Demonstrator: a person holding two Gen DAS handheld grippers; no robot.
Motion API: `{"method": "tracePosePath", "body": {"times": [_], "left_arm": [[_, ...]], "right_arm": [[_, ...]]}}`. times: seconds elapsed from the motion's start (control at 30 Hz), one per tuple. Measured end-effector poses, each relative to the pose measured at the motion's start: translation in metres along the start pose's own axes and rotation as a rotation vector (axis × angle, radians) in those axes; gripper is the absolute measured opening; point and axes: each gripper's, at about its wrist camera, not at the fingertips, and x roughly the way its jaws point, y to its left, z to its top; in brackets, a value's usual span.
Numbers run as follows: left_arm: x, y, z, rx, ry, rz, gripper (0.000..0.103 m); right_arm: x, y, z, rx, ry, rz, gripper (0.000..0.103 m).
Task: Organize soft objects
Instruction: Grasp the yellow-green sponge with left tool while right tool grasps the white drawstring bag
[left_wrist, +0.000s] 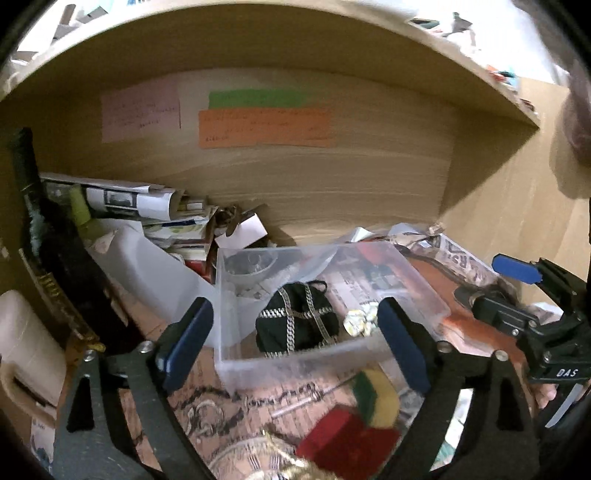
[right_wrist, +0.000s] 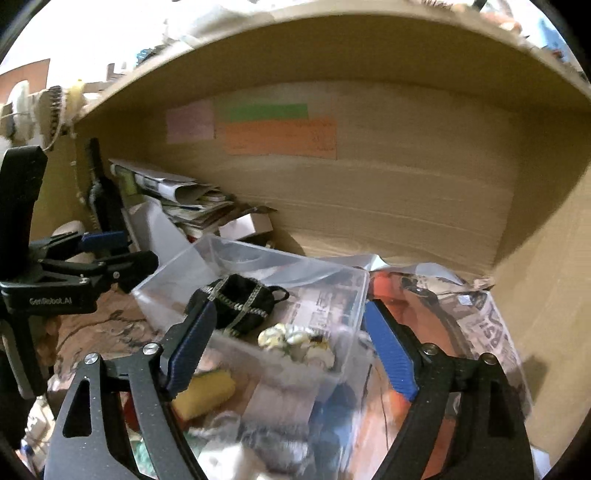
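A clear plastic bin (left_wrist: 236, 354) stands on the desk; it also shows in the right wrist view (right_wrist: 354, 291). Inside lie a black pouch with silver chains (left_wrist: 295, 325) (right_wrist: 240, 302) and a pale flowery soft item (left_wrist: 360, 317) (right_wrist: 295, 341). A yellow-green sponge (left_wrist: 376, 397) (right_wrist: 203, 395) and a red soft block (left_wrist: 343, 435) lie in front of the bin. My left gripper (left_wrist: 295, 347) is open and empty just before the bin. My right gripper (right_wrist: 291, 350) is open and empty over the bin's near edge.
A wooden shelf back (left_wrist: 332, 177) with coloured notes (left_wrist: 264, 127) rises behind. Papers and boxes (left_wrist: 155, 214) are piled at the back left, with a white container (left_wrist: 147, 269). Newspaper (right_wrist: 487, 325) lies at the right. Soft clutter (right_wrist: 266, 435) lies in front.
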Motion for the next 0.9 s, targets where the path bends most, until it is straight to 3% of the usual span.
{"method": "tracePosePath", "body": {"times": [0.27, 0.6, 0.67, 0.83, 0.9], "left_arm": [[-0.013, -0.019, -0.037, 0.039, 0.051, -0.024, 0.094], [0.011, -0.045, -0.078, 0.002, 0.156, -0.096, 0.093], [0.017, -0.050, -0.080, -0.002, 0.174, -0.113, 0.089], [0.038, -0.063, -0.083, 0.003, 0.209, -0.123, 0.067], [0.048, -0.066, -0.083, -0.003, 0.232, -0.131, 0.058]], "right_arm": [[-0.027, 0.017, -0.037, -0.018, 0.028, 0.000, 0.082], [-0.018, 0.017, -0.090, 0.107, 0.148, 0.015, 0.082], [-0.012, 0.014, -0.101, 0.130, 0.187, 0.015, 0.081], [-0.008, 0.010, -0.118, 0.174, 0.232, 0.041, 0.081], [-0.009, 0.009, -0.120, 0.192, 0.225, 0.061, 0.073]]}}
